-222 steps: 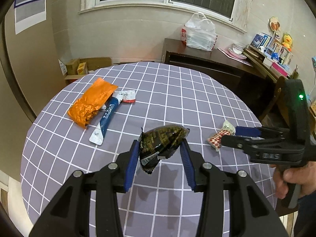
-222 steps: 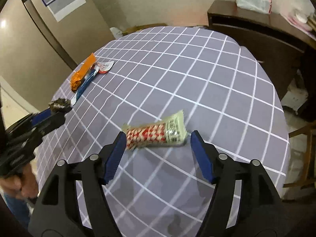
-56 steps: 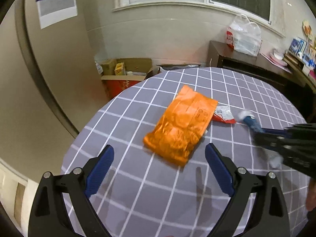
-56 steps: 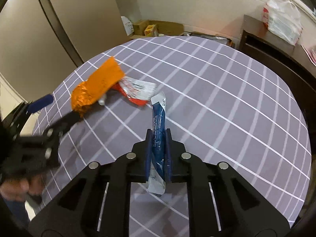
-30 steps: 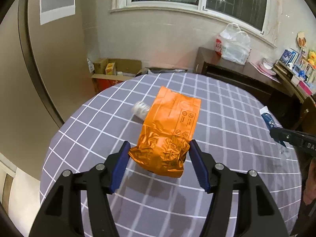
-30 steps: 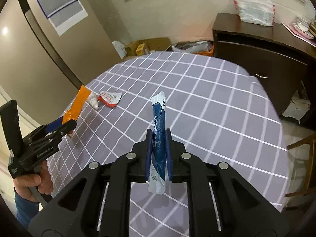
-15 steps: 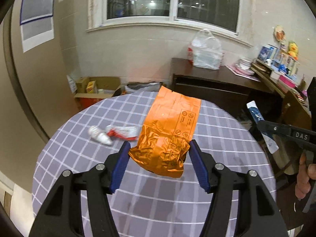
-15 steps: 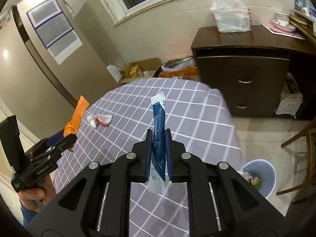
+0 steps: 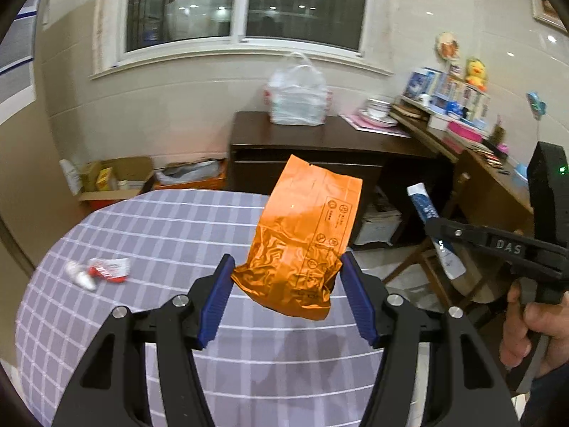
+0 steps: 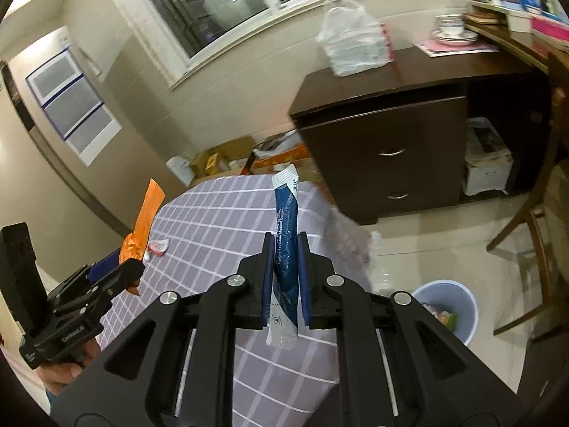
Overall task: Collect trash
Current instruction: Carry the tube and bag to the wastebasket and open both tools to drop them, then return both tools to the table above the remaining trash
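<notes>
Only by right wrist: bin [image 10: 458,304] with trash

hand-held grippers: 2, left [image 9: 286,293], right [image 10: 286,279] | orange bag [image 9: 302,238]: 1 | blue sachet [image 10: 285,249]: 1 | red-white wrapper [image 9: 108,268]: 1 | blue bin [image 10: 444,307]: 1 | worktop [image 9: 160,227]: 1

The orange packet [image 9: 302,242] hides part of the dark cabinet [image 9: 320,149] behind it. Motion blur smears the small red-and-white wrapper [image 9: 106,268] on the checked tablecloth [image 9: 160,235]. The blue bin's [image 10: 458,299] contents are too small to identify.
</notes>
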The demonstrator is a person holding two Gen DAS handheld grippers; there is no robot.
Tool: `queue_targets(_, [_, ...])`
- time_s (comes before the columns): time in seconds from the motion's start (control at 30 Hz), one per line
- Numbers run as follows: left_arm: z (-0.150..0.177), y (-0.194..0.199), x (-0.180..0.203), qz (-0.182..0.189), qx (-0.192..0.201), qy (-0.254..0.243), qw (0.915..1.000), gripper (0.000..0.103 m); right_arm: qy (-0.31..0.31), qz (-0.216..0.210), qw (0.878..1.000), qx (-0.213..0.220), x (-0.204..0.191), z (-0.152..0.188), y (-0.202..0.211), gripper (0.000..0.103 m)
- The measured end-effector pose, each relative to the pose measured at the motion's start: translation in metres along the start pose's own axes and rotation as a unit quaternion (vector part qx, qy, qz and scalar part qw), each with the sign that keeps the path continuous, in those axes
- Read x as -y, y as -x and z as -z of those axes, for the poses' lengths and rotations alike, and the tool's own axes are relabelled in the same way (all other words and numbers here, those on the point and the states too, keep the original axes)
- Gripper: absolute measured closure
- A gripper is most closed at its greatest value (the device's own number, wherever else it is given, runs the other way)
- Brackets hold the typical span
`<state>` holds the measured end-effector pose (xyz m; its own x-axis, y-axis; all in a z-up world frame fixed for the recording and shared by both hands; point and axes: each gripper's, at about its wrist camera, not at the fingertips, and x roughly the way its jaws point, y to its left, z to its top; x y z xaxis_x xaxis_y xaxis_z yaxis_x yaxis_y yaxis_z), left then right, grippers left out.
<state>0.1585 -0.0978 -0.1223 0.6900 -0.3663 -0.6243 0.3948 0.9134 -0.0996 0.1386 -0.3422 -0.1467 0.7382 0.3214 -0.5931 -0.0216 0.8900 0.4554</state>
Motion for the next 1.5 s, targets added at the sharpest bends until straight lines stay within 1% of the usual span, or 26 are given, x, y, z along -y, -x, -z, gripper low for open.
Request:
queue_targets(0.3, [-0.001,-0.036,0.079,0.053,-0.027,-0.045,0.9972,0.043,-0.053,0.046,0.997,0.015,0.069,0.005,0.028,0.090])
queue_targets(0.6, [0.002,-0.086,0.143,0.097,-0.083,-0.063,0.9898,0.043,-0.112,0.087,0.990,0.003,0.141,0.023,0.035,0.090])
queue_targets(0.73, [0.007,-0.119,0.168,0.103,-0.120,-0.072,0.9847,0.043,-0.135,0.099,0.986,-0.009,0.166,0.032,0.028,0.090])
queue_targets(0.83, [0.014,-0.144,0.184,0.102,-0.147,-0.081,0.9806,0.043,-0.154,0.102,0.983,-0.017,0.182,0.037,0.022,0.090])
queue_targets(1.0, [0.023,-0.176,0.207,0.101,-0.180,-0.101,0.9734,0.043,-0.189,0.101,0.976,-0.030,0.210,0.045,0.006,0.090])
queue_targets(1.1, [0.030,-0.196,0.215,0.105,-0.212,-0.116,0.9647,0.041,-0.209,0.102,0.972,-0.039,0.226,0.052,-0.005,0.088])
queue_targets(1.13, [0.032,-0.202,0.217,0.106,-0.220,-0.120,0.9621,0.040,-0.217,0.102,0.970,-0.043,0.232,0.055,-0.009,0.083])
queue_targets(1.17, [0.033,-0.204,0.218,0.105,-0.224,-0.123,0.9612,0.037,-0.227,0.103,0.967,-0.047,0.237,0.058,-0.012,0.058])
queue_targets(1.2, [0.034,-0.206,0.218,0.099,-0.225,-0.126,0.9612,0.028,-0.237,0.105,0.965,-0.051,0.243,0.061,-0.015,0.030])
queue_targets(1.27, [0.033,-0.204,0.216,0.088,-0.219,-0.127,0.9636,0.018,-0.251,0.107,0.960,-0.053,0.252,0.070,-0.018,0.029])
queue_targets(1.33, [0.031,-0.200,0.212,0.079,-0.212,-0.126,0.9660,0.016,-0.255,0.108,0.959,-0.060,0.255,0.074,-0.018,0.028])
queue_targets(1.4, [0.027,-0.197,0.210,0.075,-0.208,-0.127,0.9669,0.016,-0.259,0.115,0.957,-0.063,0.255,0.075,-0.018,0.017])
queue_targets(1.47, [0.022,-0.189,0.207,0.074,-0.197,-0.130,0.9689,0.015,-0.260,0.121,0.956,-0.063,0.254,0.075,-0.017,0.009])
queue_targets(1.5, [0.021,-0.187,0.206,0.073,-0.191,-0.131,0.9701,0.013,-0.260,0.125,0.956,-0.063,0.252,0.074,-0.016,0.008])
